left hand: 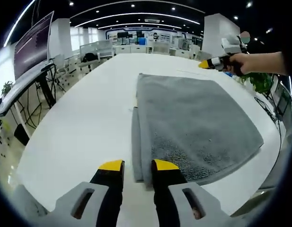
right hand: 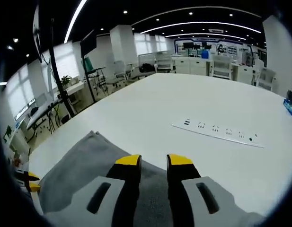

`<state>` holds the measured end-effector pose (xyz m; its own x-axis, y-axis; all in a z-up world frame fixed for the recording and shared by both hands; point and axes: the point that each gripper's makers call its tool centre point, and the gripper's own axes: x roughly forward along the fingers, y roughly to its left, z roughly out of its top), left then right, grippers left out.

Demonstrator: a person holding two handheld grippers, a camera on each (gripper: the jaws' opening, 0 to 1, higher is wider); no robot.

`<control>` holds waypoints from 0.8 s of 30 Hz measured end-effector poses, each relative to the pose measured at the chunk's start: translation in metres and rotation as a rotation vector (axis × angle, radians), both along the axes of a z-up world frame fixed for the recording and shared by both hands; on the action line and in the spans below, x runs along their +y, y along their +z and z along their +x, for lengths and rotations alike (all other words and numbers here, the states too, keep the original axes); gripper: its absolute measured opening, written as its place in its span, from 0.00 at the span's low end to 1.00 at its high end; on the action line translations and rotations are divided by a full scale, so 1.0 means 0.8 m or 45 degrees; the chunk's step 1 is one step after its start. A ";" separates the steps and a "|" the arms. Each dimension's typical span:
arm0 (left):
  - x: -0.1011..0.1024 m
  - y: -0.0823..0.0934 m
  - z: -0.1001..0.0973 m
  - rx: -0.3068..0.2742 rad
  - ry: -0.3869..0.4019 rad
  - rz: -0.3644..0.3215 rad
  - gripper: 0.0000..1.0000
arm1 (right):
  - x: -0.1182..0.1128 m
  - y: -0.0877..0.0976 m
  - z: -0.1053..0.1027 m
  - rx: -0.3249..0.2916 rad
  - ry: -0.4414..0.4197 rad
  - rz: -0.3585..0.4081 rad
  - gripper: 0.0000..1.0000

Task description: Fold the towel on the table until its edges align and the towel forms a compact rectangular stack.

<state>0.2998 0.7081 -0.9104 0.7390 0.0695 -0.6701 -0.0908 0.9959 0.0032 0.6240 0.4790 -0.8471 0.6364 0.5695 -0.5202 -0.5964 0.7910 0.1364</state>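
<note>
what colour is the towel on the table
Grey. The towel lies on the white table, clearest in the left gripper view.

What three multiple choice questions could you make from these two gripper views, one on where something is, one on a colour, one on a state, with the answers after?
1. Where does the white power strip lie?
A. on the bare tabletop beyond the towel
B. on top of the towel
C. on a chair

2. What colour is the towel?
A. blue
B. grey
C. red

3. How does the left hand-held gripper stand?
A. shut on the towel
B. holding the power strip
C. jaws apart, nothing clamped

Answers:
1 A: in the right gripper view it lies flat on the white table, clear of the cloth.
2 B: both views show grey cloth.
3 C: in the left gripper view the yellow tips stand apart at the towel's near edge.
</note>
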 end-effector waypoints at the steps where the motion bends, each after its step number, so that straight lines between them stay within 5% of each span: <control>1: 0.000 0.000 0.000 0.001 0.000 -0.001 0.24 | -0.004 -0.001 0.000 0.001 -0.006 -0.002 0.21; 8: -0.003 -0.003 -0.001 -0.012 0.030 -0.063 0.24 | -0.040 -0.013 0.006 0.024 -0.078 -0.011 0.21; 24: -0.010 -0.004 0.001 -0.026 -0.042 -0.046 0.20 | -0.112 -0.047 -0.004 0.085 -0.209 -0.058 0.22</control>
